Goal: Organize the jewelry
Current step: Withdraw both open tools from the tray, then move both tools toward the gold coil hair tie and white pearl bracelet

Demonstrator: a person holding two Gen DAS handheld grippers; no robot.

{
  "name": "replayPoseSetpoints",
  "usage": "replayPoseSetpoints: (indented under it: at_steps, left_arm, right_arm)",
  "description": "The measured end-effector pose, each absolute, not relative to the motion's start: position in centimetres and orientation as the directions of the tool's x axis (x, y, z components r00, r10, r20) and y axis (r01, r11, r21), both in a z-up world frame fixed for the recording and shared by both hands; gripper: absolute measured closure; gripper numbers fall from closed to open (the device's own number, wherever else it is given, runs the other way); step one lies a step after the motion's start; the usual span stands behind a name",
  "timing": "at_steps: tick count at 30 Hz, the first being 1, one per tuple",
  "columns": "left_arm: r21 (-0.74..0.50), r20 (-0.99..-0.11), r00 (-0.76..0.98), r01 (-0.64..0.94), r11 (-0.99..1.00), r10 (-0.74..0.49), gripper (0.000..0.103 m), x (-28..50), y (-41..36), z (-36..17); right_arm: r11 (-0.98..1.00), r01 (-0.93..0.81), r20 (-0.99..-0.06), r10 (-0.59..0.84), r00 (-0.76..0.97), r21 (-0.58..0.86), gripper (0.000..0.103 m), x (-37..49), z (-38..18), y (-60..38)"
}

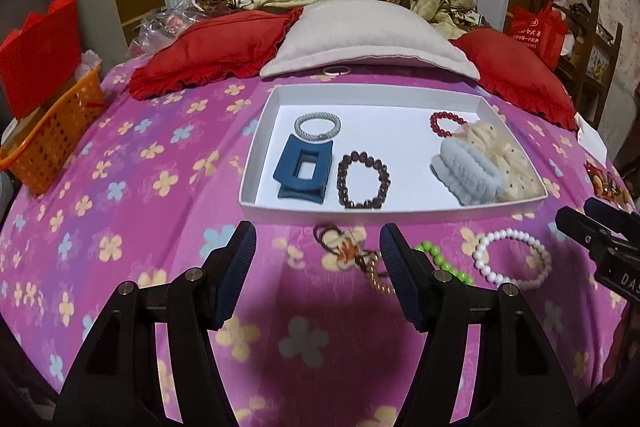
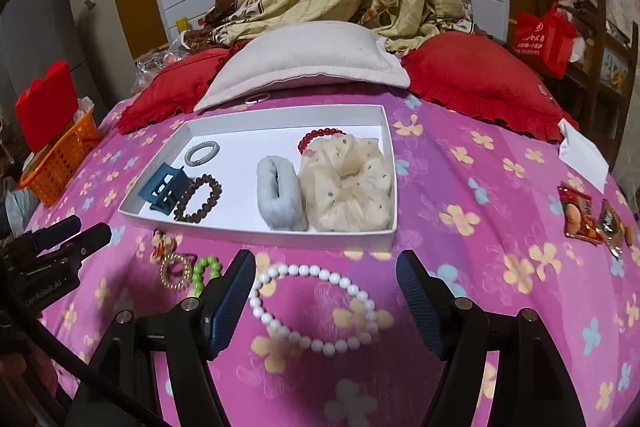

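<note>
A white tray (image 1: pixel 486 103) (image 2: pixel 256 237) lies on the pink flowered bedspread. It holds a blue hair claw (image 1: pixel 303 171) (image 2: pixel 164 189), a silver bracelet (image 1: pixel 317 126), a dark bead bracelet (image 1: pixel 363 180) (image 2: pixel 199 198), a red bead bracelet (image 1: pixel 440 123), a grey scrunchie (image 2: pixel 280 193) and a cream scrunchie (image 2: pixel 346 183). In front of the tray lie a white pearl bracelet (image 2: pixel 312 303) (image 1: pixel 510 259), a green bead bracelet (image 1: pixel 442 261) (image 2: pixel 206 269), a gold bead ring (image 2: pixel 176 271) and a flower hair tie (image 1: pixel 346 247). My left gripper (image 1: pixel 318 263) hangs open above the hair tie. My right gripper (image 2: pixel 326 291) is open over the pearl bracelet, holding nothing.
Red pillows (image 1: pixel 208 55) and a pale pillow (image 1: pixel 360 35) lie behind the tray, with a thin ring (image 1: pixel 336 70) between. An orange basket (image 1: pixel 52 143) stands at the left edge. Snack packets (image 2: pixel 580 213) and a white paper (image 2: pixel 584 155) lie at the right.
</note>
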State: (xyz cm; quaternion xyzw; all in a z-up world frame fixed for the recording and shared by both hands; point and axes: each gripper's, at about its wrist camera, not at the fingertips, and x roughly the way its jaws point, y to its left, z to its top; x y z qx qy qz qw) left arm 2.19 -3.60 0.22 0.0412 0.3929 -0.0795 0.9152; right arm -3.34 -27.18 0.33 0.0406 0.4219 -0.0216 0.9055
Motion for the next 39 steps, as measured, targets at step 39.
replayPoseSetpoints:
  at_steps: [39]
  left_arm:
    - [-0.124,-0.789,0.580,0.178,0.976,-0.206,0.039,-0.4,-1.2,-2.1]
  right_arm:
    - [1.000,0.027,-0.791,-0.010,0.612,0.008,0.032,-6.6,-0.1,-26.2]
